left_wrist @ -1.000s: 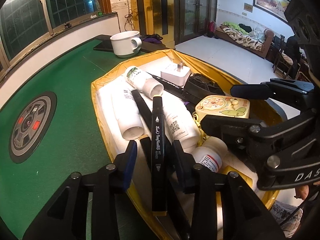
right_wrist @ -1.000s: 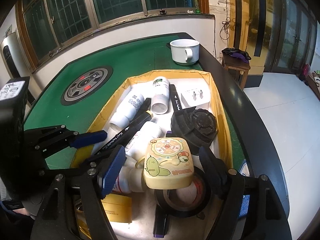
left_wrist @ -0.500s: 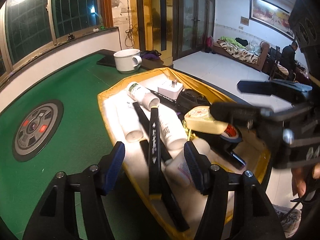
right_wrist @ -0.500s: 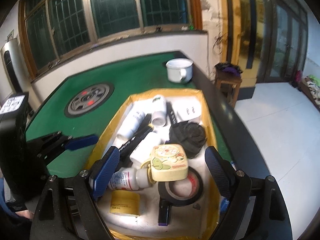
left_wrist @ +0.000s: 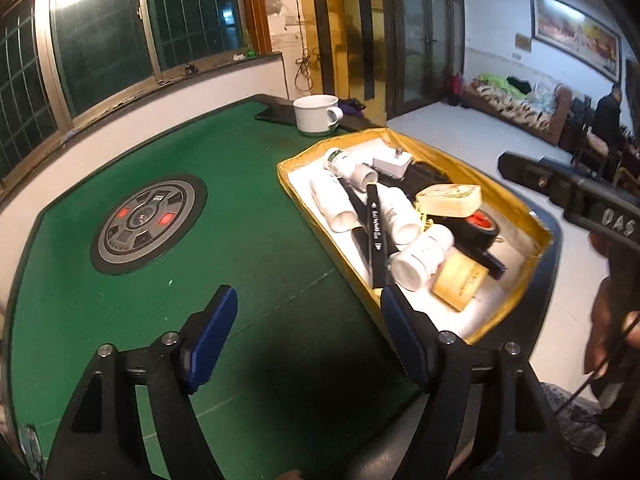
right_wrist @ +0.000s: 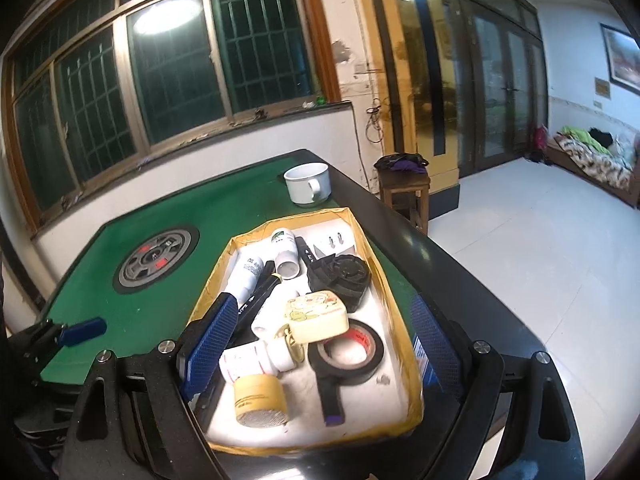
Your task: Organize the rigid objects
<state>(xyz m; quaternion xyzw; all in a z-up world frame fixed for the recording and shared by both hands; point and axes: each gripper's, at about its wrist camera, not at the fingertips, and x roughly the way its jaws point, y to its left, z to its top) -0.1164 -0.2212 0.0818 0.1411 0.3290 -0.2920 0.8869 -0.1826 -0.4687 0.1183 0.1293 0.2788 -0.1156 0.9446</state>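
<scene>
A yellow-walled tray on the green felt table holds white bottles, a black marker, a cream cartoon box, a black tape roll and a small yellow box. My left gripper hangs over bare felt left of the tray, its jaws opening with nothing between them. My right gripper is open above the tray's near end. The things lie below it, untouched.
A white mug stands at the table's far edge. A round control panel is set into the felt. A wooden stool is beyond the table. A hand shows at the right. A person sits far off.
Both grippers have drawn back and up from the tray. The left jaws spread away from the black marker and swung left over the felt. The right jaws widened around the cream box.
</scene>
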